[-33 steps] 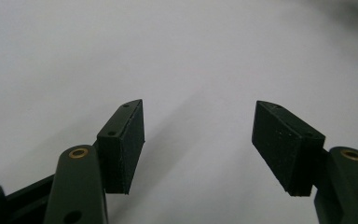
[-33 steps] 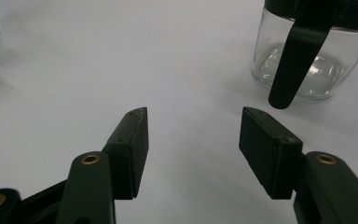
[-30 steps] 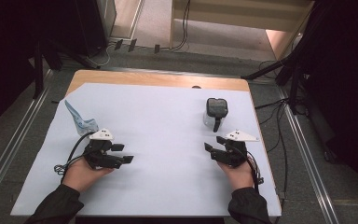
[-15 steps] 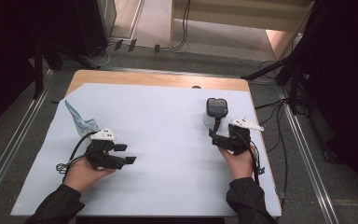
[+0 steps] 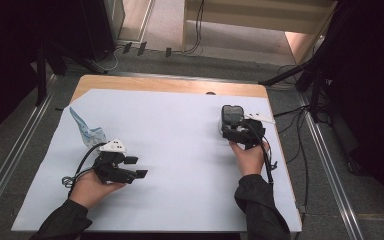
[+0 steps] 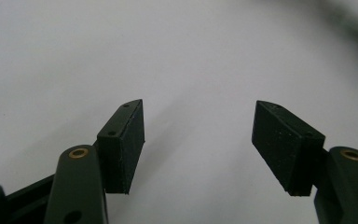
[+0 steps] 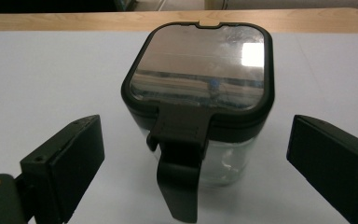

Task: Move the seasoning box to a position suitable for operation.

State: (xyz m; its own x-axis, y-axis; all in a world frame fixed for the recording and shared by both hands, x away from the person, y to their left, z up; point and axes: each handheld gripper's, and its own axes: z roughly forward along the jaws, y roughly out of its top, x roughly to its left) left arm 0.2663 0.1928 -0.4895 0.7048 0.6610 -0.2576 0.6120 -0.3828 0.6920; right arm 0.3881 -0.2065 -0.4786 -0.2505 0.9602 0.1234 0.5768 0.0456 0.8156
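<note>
Reaching for jar [image 7: 198, 107]: right gripper [image 7: 196, 158] just opened wide, jaws flanking jar, nothing pinched. Centre on glass body below lid, avoid latch [image 7: 179, 186], then squeeze. Left gripper [image 6: 200, 144] open, empty, well left of jar.

From above, my right gripper [image 5: 234, 131] hides the near wall of the jar [image 5: 231, 116]; the crumpled blue scrap [image 5: 86, 131] is too small to name

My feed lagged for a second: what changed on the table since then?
The right gripper moved up the table to the clear square container with a black latch lid, its jaws just opening to flank it, not gripping. The left gripper, open and empty, and the crumpled blue wrapper stayed put.
</note>
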